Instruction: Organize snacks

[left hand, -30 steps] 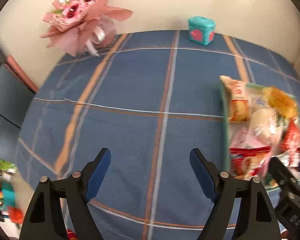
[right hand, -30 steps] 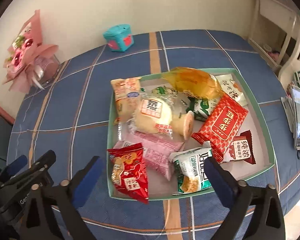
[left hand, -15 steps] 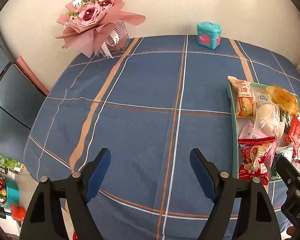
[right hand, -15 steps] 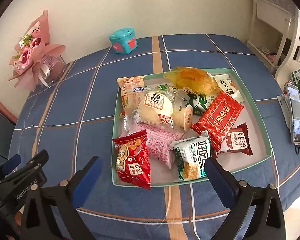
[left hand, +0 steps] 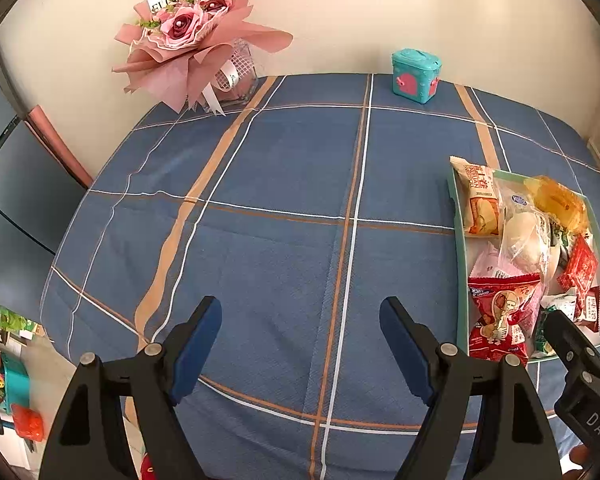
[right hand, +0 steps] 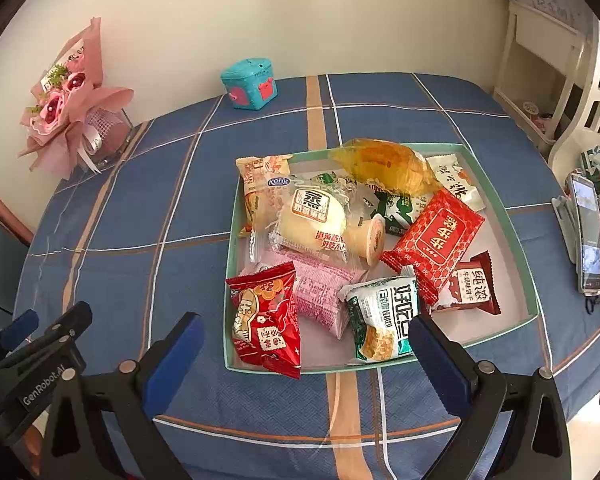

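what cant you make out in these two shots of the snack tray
- Pink packet, right wrist view: mostly covered by the bun packet and red snack bag; its print is unreadable.
- Tray, left wrist view: its right side is cut off by the picture edge and the right gripper's finger.
- Phone, right wrist view: screen too small to read.

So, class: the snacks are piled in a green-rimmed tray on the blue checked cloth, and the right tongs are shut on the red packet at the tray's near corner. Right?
Not quite. The right wrist view shows the right tongs open, holding nothing; the red packet lies untouched at the near corner of the tray. The rest holds.
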A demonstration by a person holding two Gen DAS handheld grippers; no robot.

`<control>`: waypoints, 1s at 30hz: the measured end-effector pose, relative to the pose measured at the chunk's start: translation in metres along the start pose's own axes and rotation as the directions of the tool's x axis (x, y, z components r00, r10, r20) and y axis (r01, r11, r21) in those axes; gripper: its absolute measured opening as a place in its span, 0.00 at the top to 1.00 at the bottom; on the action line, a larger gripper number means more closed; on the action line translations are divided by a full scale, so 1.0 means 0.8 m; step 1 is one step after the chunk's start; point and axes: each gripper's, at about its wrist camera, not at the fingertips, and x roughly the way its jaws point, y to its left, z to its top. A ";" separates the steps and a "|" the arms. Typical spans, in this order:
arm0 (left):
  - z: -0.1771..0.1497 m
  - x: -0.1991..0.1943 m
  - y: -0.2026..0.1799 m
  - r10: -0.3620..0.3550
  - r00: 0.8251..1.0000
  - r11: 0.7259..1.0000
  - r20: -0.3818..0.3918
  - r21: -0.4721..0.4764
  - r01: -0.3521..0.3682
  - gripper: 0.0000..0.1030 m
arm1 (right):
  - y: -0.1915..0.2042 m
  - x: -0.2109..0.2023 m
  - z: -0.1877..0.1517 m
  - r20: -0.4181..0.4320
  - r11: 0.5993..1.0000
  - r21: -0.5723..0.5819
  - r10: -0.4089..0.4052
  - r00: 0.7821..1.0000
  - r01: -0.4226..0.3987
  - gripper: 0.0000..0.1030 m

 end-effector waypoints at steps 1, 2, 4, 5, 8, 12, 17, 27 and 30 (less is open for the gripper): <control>0.000 0.000 0.000 -0.002 1.000 1.000 -0.002 -0.001 0.002 0.20 | 0.000 0.000 0.000 0.001 1.000 0.000 0.000 1.000 0.000 0.00; 0.001 0.000 0.000 -0.004 1.000 1.000 -0.003 -0.002 0.004 0.20 | 0.000 0.000 0.001 0.001 1.000 -0.001 0.000 1.000 0.000 0.00; 0.001 0.001 0.000 -0.012 1.000 1.000 -0.006 -0.004 0.012 0.20 | 0.001 0.000 0.001 0.001 1.000 -0.003 -0.002 1.000 0.002 0.00; 0.001 0.001 0.001 -0.017 1.000 1.000 -0.008 -0.005 0.017 0.20 | 0.002 0.000 0.001 0.000 1.000 -0.005 -0.002 1.000 0.002 0.00; 0.002 0.001 0.001 -0.022 1.000 1.000 -0.009 -0.008 0.022 0.20 | 0.003 0.001 0.001 0.000 1.000 -0.010 -0.001 1.000 0.001 0.00; 0.003 0.000 0.002 -0.026 1.000 1.000 -0.009 -0.016 0.026 0.20 | 0.004 0.000 0.002 0.000 1.000 -0.014 -0.003 1.000 0.003 0.00; 0.003 0.000 0.004 -0.025 1.000 0.999 -0.010 -0.028 0.025 0.20 | 0.006 0.001 0.002 -0.002 1.000 -0.021 -0.006 1.000 0.006 0.00; 0.005 0.001 0.006 -0.026 1.000 0.999 -0.012 -0.030 0.026 0.20 | 0.007 0.001 0.003 0.000 1.000 -0.028 -0.012 1.000 0.012 0.00; 0.005 0.001 0.006 -0.027 1.000 0.999 -0.012 -0.029 0.026 0.20 | 0.007 0.000 0.003 0.000 1.000 -0.030 -0.010 1.000 0.010 0.00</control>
